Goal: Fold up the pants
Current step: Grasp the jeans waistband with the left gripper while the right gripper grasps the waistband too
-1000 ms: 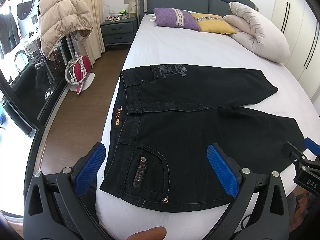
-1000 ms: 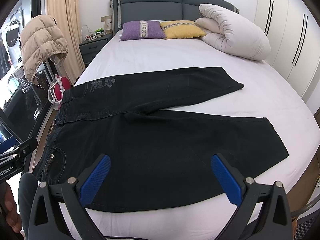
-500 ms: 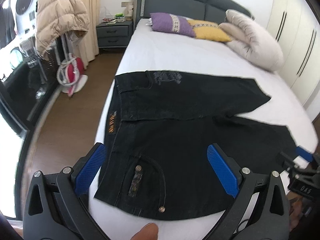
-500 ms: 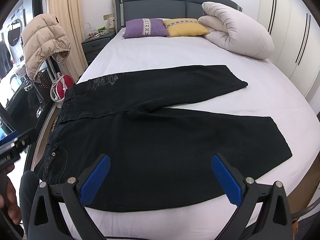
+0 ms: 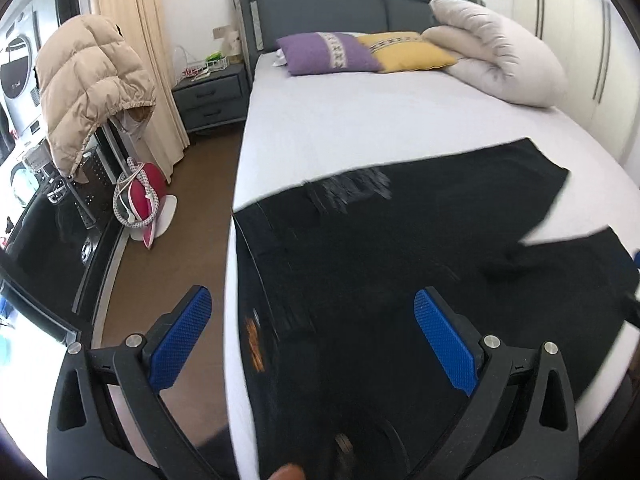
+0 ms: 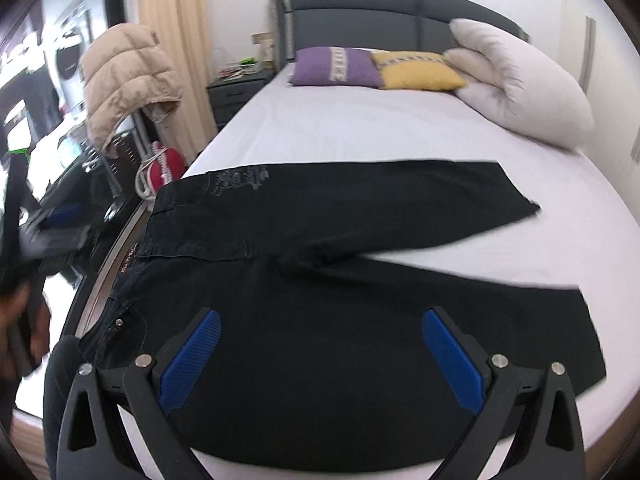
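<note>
Black pants [image 5: 400, 248] lie spread flat on the white bed [image 5: 360, 120], waistband at the left edge, both legs running right. They also show in the right wrist view [image 6: 340, 300]. My left gripper [image 5: 312, 328] is open and empty, low over the waistband at the bed's left edge. My right gripper [image 6: 320, 344] is open and empty above the near leg. The left gripper shows blurred at the left of the right wrist view [image 6: 52, 228].
A purple pillow [image 5: 328, 53], a yellow pillow [image 5: 408, 52] and a rolled white duvet [image 5: 500, 64] lie at the headboard. A nightstand [image 5: 212, 96], a beige jacket on a rack [image 5: 88, 88] and a red iron [image 5: 140, 200] stand left of the bed.
My left gripper has moved forward and left, closer over the waistband. My right gripper has moved forward and down toward the near leg. The pants have not moved.
</note>
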A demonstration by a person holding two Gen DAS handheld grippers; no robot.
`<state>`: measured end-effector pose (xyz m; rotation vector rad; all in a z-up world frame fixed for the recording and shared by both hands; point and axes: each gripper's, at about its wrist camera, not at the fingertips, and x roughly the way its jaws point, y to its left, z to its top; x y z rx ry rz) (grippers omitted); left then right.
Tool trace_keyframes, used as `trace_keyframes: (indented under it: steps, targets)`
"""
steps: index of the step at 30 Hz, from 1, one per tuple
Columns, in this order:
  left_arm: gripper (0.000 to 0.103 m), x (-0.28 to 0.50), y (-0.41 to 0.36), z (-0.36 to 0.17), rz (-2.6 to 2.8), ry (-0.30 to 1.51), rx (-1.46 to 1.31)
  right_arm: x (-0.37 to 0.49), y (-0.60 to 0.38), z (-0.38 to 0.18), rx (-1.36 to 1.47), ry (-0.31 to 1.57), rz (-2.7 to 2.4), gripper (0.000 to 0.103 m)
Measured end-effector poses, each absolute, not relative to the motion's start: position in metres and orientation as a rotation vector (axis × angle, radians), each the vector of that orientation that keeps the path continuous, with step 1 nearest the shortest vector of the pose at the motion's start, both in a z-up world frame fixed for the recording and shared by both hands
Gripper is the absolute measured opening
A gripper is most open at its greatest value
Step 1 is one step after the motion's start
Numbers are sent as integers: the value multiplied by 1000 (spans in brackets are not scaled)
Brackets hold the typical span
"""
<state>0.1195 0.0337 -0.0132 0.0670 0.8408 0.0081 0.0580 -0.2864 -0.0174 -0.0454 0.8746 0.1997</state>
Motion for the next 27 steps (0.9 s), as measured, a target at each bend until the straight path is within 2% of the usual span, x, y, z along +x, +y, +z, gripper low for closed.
trace_keyframes:
  steps: [4,8,11,13,17,19,20,23,25,26,27]
  targets:
    - [103,196,47,-16,-72,851,82,83,-293,-19,-82,889,297,103]
    - [103,276,52,-35,-193,906,130,112,-295,-27,-148,925,407,91]
    - [103,334,58,-64,-268,1004,168,131,-294,-36,-178,949,478,87]
    - [103,356,59,-81,-291,1041,186,142,-294,-44,-190,964,523,85]
    - [103,389,59,-120,-355,1139,189,162,-291,-60,-185,999,582,75]
    - [95,407,61,-138,-368,1193,186,171,-291,-68,-177,1020,598,73]
    - [87,413,62,-144,-368,1213,188,175,-290,-72,-177,1027,601,72]
    - [80,426,72,-157,-400,1254,153,189,-288,-81,-201,1038,606,69]
    - [70,430,73,-159,-408,1257,162,198,-286,-82,-209,1039,617,67]
    - [59,430,73,-159,-415,1264,165,204,-285,-83,-212,1037,622,66]
    - [43,431,71,-159,-429,1270,167,210,-282,-83,-216,1034,625,66]
